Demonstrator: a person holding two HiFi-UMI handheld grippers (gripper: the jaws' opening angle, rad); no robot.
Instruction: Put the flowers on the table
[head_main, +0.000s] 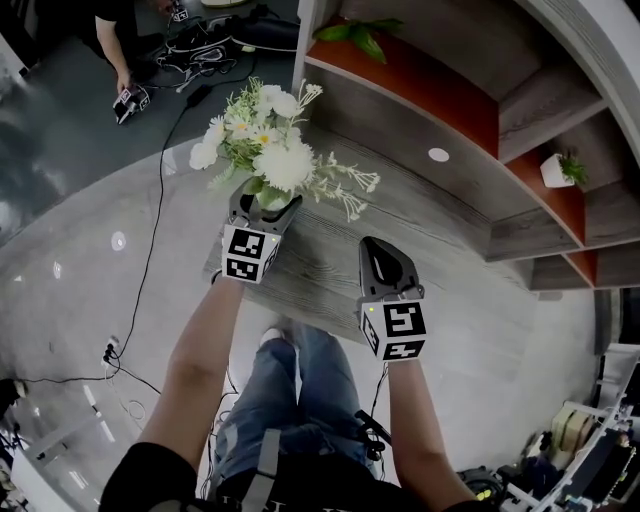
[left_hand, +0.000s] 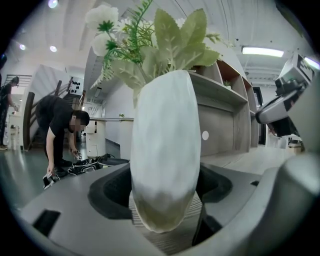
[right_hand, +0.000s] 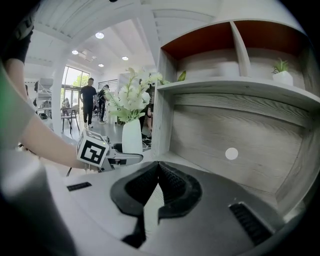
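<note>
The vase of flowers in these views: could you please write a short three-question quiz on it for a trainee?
1. True or false: the left tongs are shut on the white vase.
2. Pick one. The right tongs are: A) shut on a flower stem; B) shut and empty; C) wide open.
3. Fill in the gap: the flowers in the vase are mostly ___ in colour.

Key: 1 true; 2 B; 3 white.
</note>
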